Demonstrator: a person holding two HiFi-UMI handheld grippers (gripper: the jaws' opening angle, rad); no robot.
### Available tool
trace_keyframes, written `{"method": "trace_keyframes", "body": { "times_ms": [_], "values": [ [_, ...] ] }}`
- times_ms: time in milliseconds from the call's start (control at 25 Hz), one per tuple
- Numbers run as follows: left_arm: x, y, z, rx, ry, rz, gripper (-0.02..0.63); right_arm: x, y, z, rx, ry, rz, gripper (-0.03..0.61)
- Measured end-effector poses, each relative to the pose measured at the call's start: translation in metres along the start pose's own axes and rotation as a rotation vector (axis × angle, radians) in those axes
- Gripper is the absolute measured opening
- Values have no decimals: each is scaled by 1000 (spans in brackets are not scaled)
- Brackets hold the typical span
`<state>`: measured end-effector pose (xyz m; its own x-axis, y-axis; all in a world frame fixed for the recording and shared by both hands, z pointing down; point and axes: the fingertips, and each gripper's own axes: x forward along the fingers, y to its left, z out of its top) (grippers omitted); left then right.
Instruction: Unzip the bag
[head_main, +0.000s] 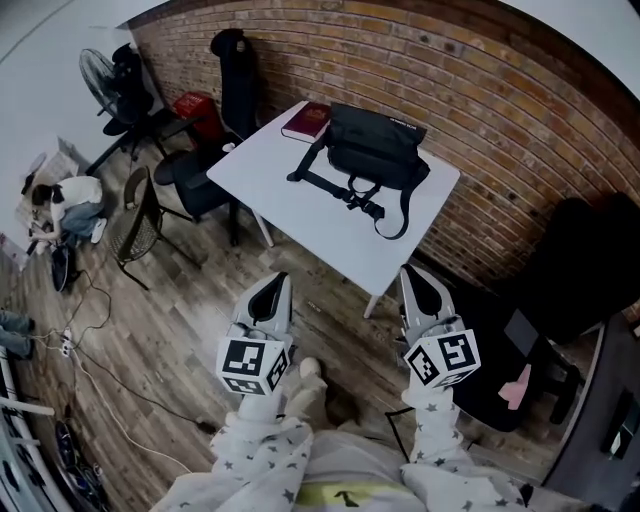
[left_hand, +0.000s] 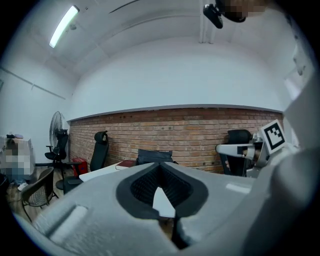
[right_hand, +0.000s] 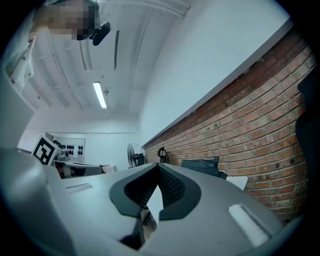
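A black bag (head_main: 372, 148) with straps lies on the far part of a white table (head_main: 300, 215), its strap trailing toward the near edge. The same black bag (left_hand: 155, 156) shows small and distant in the left gripper view, and the bag (right_hand: 201, 165) also in the right gripper view. My left gripper (head_main: 273, 291) is held low in front of me, well short of the table, jaws together with nothing between them. My right gripper (head_main: 418, 286) is beside it, also shut and empty.
A dark red book (head_main: 306, 121) lies on the table's far left corner beside the bag. Black office chairs (head_main: 205, 170) stand left of the table, another chair (head_main: 520, 370) at the right. A brick wall (head_main: 480, 90) runs behind. A fan (head_main: 100, 72) and floor cables (head_main: 90, 340) are at the left.
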<state>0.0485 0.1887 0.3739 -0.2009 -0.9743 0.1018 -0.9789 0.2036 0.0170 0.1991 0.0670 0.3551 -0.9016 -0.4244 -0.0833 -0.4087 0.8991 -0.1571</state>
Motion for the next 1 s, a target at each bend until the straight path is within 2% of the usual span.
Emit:
{"method": "trace_keyframes", "body": {
  "times_ms": [240,440,1000],
  "values": [
    [62,62,11,-7,0,-69,-2,75,-12,-1,-4,-4,-79,9],
    [102,100,20,-3,-15,-116,-2,124,-11,-4,-17,-12,-104,9],
    [151,152,-4,-51,25,-132,-2,190,-32,-30,12,14,-149,9]
  ]
}}
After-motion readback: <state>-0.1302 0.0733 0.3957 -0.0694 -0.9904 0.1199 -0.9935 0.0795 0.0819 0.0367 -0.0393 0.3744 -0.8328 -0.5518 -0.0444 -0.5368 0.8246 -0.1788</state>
